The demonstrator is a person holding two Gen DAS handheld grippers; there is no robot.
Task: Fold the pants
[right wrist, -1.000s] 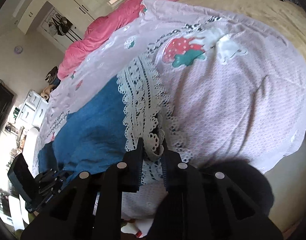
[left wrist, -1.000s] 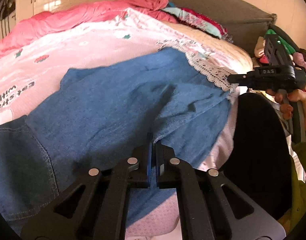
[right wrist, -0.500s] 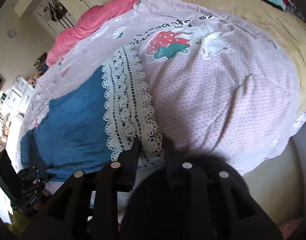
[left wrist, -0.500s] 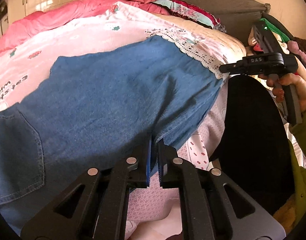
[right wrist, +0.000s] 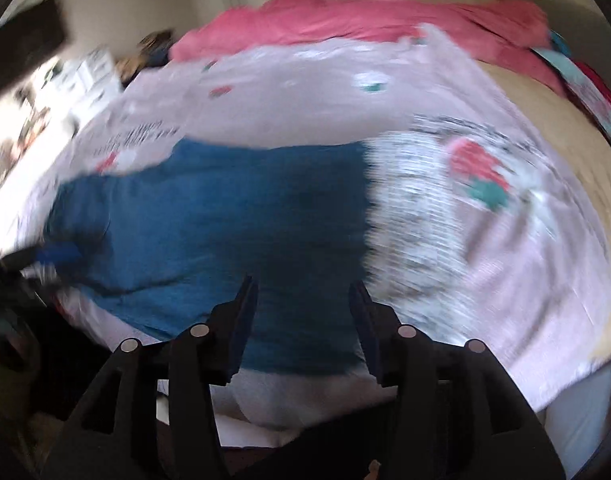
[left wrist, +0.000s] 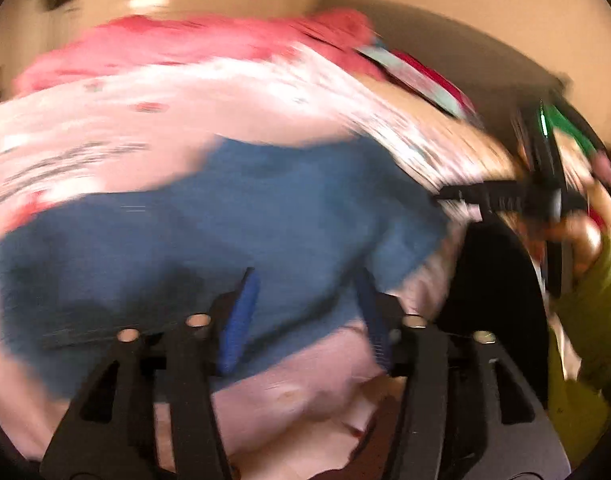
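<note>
- The blue denim pants (right wrist: 233,216) lie spread across the pink strawberry-print sheet (right wrist: 517,264) on the bed, with their lace hem (right wrist: 409,208) at the right.
- The left tool (left wrist: 307,316) stands open above the pants' near edge, its blue-padded fingers (left wrist: 241,320) holding nothing.
- The right tool (right wrist: 303,320) is likewise spread wide and empty over the denim.
- Both views are smeared; the cloth looks flat, though I cannot be sure.
- A pink quilt (right wrist: 345,20) lies bunched at the far side.

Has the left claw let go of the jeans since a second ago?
Yes. The left claw was clamped on the blue jeans hem; now its jaws stand wide open over the hem, against the pink blanket.
</note>
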